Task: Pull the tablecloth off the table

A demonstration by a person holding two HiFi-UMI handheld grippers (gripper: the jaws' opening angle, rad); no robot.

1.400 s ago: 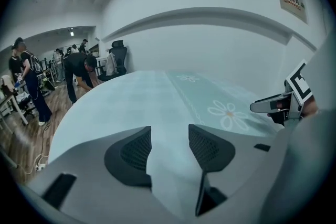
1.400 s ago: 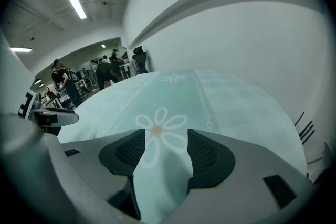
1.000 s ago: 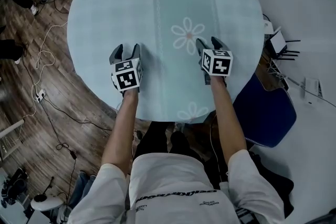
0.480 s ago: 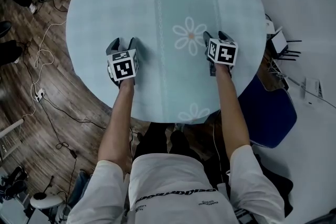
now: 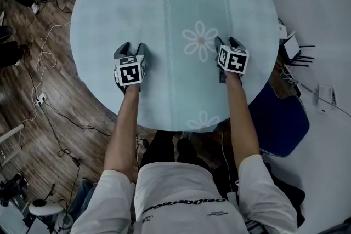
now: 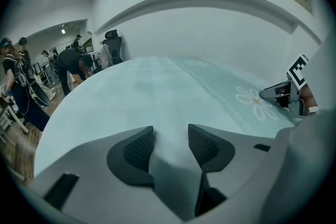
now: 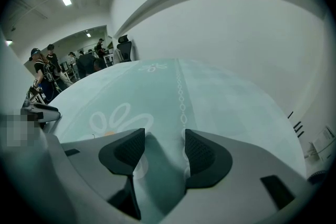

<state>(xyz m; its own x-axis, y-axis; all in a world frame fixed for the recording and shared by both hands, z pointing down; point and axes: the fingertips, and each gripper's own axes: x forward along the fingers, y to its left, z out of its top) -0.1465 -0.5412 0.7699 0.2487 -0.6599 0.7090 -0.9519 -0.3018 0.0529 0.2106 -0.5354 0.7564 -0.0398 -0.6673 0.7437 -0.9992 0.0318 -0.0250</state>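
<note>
Overhead, the head view shows a round table covered edge to edge by a pale teal tablecloth (image 5: 164,3) with a band of white daisies down its middle. Both arms reach over the near edge. The left gripper (image 5: 130,47) rests on the plain cloth left of the band, and the right gripper (image 5: 225,41) sits just beside the middle daisy (image 5: 200,40). Cables (image 5: 52,112) trail over the wooden floor (image 5: 27,134) at the left, and a dark blue seat (image 5: 277,118) stands under the table's right side.

Next, the left gripper view looks low across the cloth. Its two ribbed pads (image 6: 139,148) are drawn in close, with a raised fold of tablecloth filling the narrow gap between them. The right gripper appears at the far right, and people (image 6: 68,63) stand in the room beyond the table.

Finally, the right gripper view shows much the same. Its pads (image 7: 198,153) are closed in on a tented ridge of cloth, and the white chain border runs up against the right-hand pad. A daisy lies just ahead to the left.
</note>
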